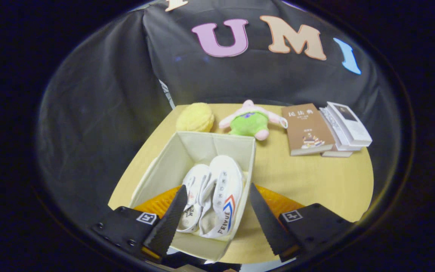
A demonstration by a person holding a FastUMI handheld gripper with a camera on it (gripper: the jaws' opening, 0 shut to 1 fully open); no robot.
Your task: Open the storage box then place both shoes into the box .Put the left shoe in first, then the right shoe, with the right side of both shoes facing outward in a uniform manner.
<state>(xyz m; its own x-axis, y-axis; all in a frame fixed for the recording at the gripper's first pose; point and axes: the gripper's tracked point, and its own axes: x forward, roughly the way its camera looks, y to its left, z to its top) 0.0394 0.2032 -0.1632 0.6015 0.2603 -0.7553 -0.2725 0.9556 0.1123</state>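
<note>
A cream fabric storage box (pixel 172 158) stands open on the wooden table, below and between my fingers. Two white canvas shoes lie inside it on their sides, toes pointing away from me. The right-hand shoe (pixel 225 181) shows a red and blue chevron stripe on its side. The left-hand shoe (pixel 195 181) leans against it with laces loose. My gripper (pixel 217 196) hovers above the box's near end, open, with nothing between the fingers. One finger (pixel 170 219) hangs over the left shoe and the other finger (pixel 264 219) hangs past the box's right wall.
Beyond the box sit a yellow plush ball (pixel 195 117) and a pink and green plush toy (pixel 249 121). A brown book (pixel 307 129) and a stack of white books (pixel 346 126) lie at the table's far right. Bare tabletop (pixel 315 181) lies to the box's right.
</note>
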